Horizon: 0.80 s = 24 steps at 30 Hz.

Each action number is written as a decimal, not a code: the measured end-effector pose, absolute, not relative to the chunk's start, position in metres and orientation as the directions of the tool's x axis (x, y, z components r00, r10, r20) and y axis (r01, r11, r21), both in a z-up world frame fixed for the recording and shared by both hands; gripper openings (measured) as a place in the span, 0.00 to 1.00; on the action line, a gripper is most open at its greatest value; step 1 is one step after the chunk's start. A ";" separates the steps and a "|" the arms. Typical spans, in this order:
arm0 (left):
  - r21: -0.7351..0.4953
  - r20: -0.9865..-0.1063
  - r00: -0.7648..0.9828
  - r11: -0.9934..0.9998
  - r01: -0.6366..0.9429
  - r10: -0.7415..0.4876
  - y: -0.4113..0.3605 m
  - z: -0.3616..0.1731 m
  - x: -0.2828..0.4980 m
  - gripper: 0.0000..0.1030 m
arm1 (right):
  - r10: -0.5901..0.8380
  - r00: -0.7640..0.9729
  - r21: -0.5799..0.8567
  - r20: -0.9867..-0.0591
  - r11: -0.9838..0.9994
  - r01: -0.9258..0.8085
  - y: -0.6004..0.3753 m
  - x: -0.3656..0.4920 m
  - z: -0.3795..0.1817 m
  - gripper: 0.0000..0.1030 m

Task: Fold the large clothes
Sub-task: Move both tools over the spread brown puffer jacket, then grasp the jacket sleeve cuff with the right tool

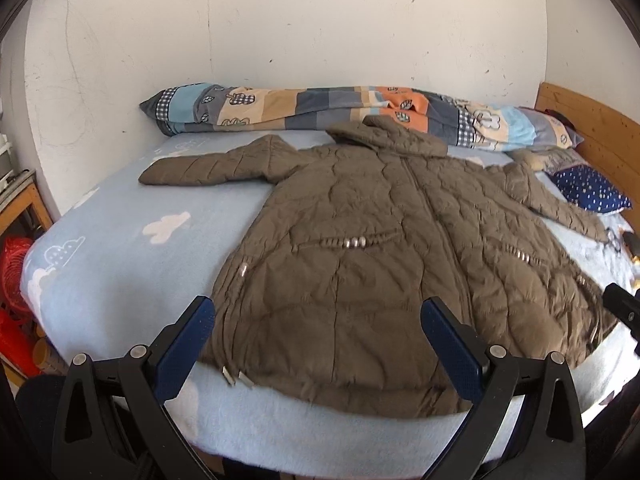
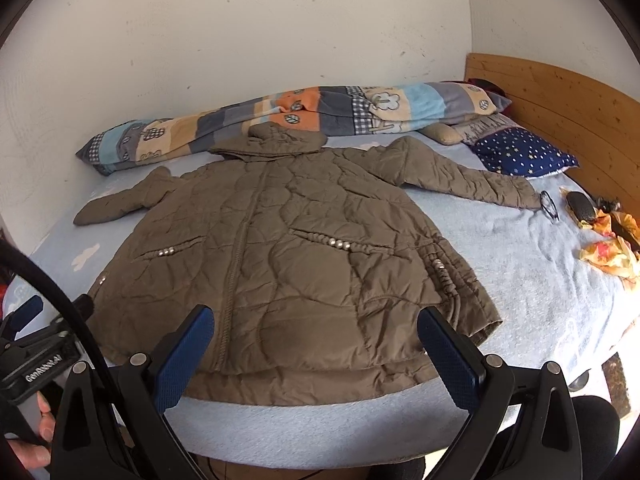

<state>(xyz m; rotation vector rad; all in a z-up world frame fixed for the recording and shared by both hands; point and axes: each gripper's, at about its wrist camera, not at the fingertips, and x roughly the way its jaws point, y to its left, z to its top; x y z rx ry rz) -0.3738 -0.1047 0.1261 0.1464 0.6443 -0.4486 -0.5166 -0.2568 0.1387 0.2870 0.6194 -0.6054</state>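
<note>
A big brown puffy quilted jacket (image 1: pixel 384 248) lies flat and face up on the bed with the light blue cloud blanket (image 1: pixel 120 264). Its hood points to the white wall and its bottom edge is at the near side of the bed. Both sleeves are spread out to the sides. The zipper runs down the middle, and little shiny studs sit by the pockets. The left tool (image 1: pixel 318 320) hangs just above the near edge of the bed with its two blue-padded fingers (image 1: pixel 188 344) spread wide. It holds nothing. The jacket's bottom edge lies between and under those fingers, toward the jacket's left corner. The right tool (image 2: pixel 316 320) is spread wide too and holds nothing. It hangs over the jacket's bottom edge near the right corner. In the right wrist view, the left tool shows at the left side, and a bit of the person's hand (image 2: pixel 32 436) is under it. Behind the jacket, a long rolled quilt with blue, orange and tan squares (image 1: pixel 360 112) lies along the wall. A dark blue pillow with white dots (image 2: pixel 520 152) sits near the wooden headboard (image 2: pixel 560 108). A pair of glasses (image 2: pixel 548 206), a dark case (image 2: pixel 580 206) and a yellow and orange cloth (image 2: pixel 612 248) lie on the blanket just past the right sleeve.
</note>
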 end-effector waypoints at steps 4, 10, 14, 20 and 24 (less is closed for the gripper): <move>-0.006 -0.594 0.702 0.875 0.484 -0.393 -0.122 0.148 -0.347 0.99 | -0.474 0.642 0.111 -0.603 0.747 0.656 -0.300 -0.523 0.154 1.00; 0.033 -0.588 0.685 0.834 0.550 -0.429 -0.170 0.183 -0.284 0.99 | -0.515 0.620 0.173 -0.591 0.670 0.722 -0.387 -0.533 0.184 1.00; 0.065 -0.582 0.684 0.813 0.578 -0.440 -0.212 0.184 -0.243 0.99 | -0.487 0.608 0.309 -0.627 0.562 0.768 -0.466 -0.539 0.187 1.00; 0.050 -0.629 0.647 0.808 0.588 -0.432 -0.235 0.159 -0.215 0.99 | -0.454 0.601 0.496 -0.657 0.340 0.799 -0.589 -0.558 0.155 1.00; 0.026 -0.655 0.612 0.796 0.605 -0.443 -0.241 0.149 -0.210 0.99 | -0.470 0.623 0.606 -0.625 0.210 0.767 -0.651 -0.585 0.131 0.92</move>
